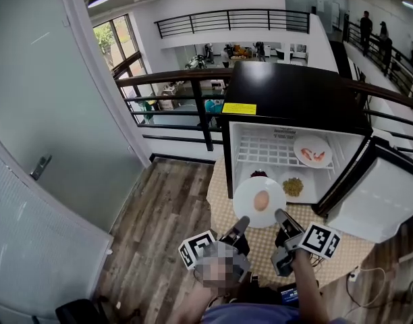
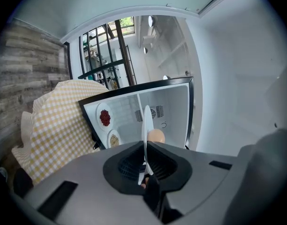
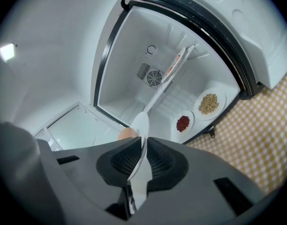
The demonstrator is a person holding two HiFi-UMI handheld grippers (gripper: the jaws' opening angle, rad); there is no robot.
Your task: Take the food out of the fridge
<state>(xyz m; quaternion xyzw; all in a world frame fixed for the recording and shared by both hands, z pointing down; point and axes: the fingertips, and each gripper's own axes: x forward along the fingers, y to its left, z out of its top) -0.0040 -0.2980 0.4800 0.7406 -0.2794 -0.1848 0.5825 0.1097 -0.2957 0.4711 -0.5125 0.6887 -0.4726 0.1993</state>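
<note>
1. Left gripper (image 1: 241,223) and right gripper (image 1: 281,214) sit side by side near the bottom of the head view. Both point at the fridge (image 1: 294,93), and each carries a marker cube (image 1: 196,248).
2. Left gripper's jaws are pressed together, pinching the near rim of a plate (image 1: 259,202). Right gripper's jaws pinch the same rim just beside them, with a slight gap for the rim.
3. That plate is round and white, with one tan egg (image 1: 261,200) near its middle. Both gripper views see it edge-on.
4. It is outside the fridge, just in front of the bottom left corner of the opening, over the checked mat (image 1: 223,201).
5. Both grippers are roughly level. The right forearm (image 1: 308,282) comes up from the bottom edge of the head view.
6. The fridge door (image 1: 389,201) is swung open to the right. On the fridge floor, a grain plate (image 1: 293,185) sits toward the front right.
7. A dark-red plate (image 1: 259,174) also sits on the fridge floor at the front left. In the head view the held plate hides most of it.
8. A top-shelf plate (image 1: 312,150) sits at the right end of the wire shelf (image 1: 267,150). It holds red-orange pieces that I can't identify.
9. Left hand can't be made out in the head view.
</note>
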